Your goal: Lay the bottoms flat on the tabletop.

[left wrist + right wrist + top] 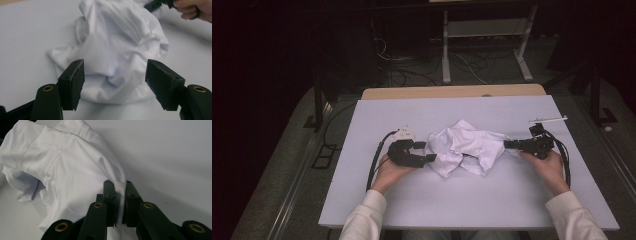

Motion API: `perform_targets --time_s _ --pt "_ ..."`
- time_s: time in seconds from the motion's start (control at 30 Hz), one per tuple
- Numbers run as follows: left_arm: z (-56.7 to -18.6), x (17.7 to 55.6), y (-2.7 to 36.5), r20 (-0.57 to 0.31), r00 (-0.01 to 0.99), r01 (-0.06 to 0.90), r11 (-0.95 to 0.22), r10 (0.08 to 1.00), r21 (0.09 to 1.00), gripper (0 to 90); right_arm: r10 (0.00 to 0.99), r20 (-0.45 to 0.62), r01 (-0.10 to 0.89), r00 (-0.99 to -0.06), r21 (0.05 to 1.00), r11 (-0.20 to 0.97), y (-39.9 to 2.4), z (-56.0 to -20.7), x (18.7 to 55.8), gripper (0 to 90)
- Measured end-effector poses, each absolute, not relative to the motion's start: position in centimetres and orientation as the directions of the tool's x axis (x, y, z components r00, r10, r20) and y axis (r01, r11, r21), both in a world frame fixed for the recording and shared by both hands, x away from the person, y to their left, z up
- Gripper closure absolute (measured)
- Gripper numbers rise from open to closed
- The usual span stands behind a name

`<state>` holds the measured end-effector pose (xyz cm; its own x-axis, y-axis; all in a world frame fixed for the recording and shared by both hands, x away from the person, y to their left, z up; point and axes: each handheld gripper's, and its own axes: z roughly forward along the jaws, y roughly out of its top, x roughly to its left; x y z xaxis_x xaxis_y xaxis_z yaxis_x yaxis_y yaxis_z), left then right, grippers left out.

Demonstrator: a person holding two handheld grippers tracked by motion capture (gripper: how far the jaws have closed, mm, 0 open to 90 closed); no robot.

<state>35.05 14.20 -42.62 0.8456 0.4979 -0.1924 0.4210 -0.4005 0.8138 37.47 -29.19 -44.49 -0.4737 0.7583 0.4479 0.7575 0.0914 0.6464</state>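
My right gripper (120, 202) is clenched on a thin fold at the edge of the white garment (72, 177); I see the cloth squeezed between the two black pads and rising out of them. I hold this edge, I think, so that the garment does not slide while the other hand looks for a second corner. My left gripper (115, 82) is released: its jaws stand wide apart, one at each side of the bunched cloth, and the pads do not press on it. The fabric lies just in front of them, so this gripper seems ready to take a new hold, but it has nothing yet.

The garment (467, 145) lies crumpled near the middle of the table (412, 200), between my two hands, and it looks like a sport shirt with a fine mesh part and a seam. The table top is a pale, smooth board, with a wooden edge (452, 92) behind it. A thin white stick (548, 120) lies near my right gripper (512, 144). The room around is dark; behind the table there are cables (412, 75) on the floor and a white frame (484, 37).
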Motion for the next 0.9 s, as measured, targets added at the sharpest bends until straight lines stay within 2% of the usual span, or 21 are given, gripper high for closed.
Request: perform_targets --time_s 0.2,0.27,0.33,0.43,0.5,0.7,0.9 --pt "-43.5 34.4 12.7 -0.144 0.878 0.383 -0.489 0.456 0.784 29.2 0.756 0.450 0.755 -0.475 0.650 0.087 -29.2 -44.5 37.4 80.9" --pt "-44.0 34.2 11.8 -0.116 0.892 0.361 -0.532 0.437 0.766 32.4 0.755 0.455 0.756 -0.472 0.649 0.081 -29.1 -44.6 37.4 80.9" --pt "-44.7 34.1 10.4 -0.069 0.904 0.336 -0.602 0.421 0.725 41.9 0.755 0.455 0.754 -0.473 0.653 0.079 -29.1 -44.5 37.4 80.9" --pt "-45.1 33.9 9.1 -0.023 0.916 0.306 -0.660 0.401 0.687 67.7 0.750 0.458 0.747 -0.477 0.661 0.073 -29.0 -44.3 37.3 80.8" --pt "-44.5 34.1 8.9 -0.046 0.919 0.309 -0.645 0.391 0.699 84.1 0.746 0.457 0.736 -0.484 0.674 0.064 -28.9 -43.9 37.2 80.7" --pt "-42.7 33.6 10.2 -0.046 0.920 0.295 -0.609 0.390 0.737 86.3 0.727 0.458 0.703 -0.512 0.709 0.048 -28.0 -42.8 37.2 80.7" --pt "-40.1 31.9 12.7 -0.048 0.918 0.280 -0.557 0.394 0.782 86.5 0.688 0.417 0.656 -0.593 0.746 0.113 -25.5 -40.6 37.3 80.7"
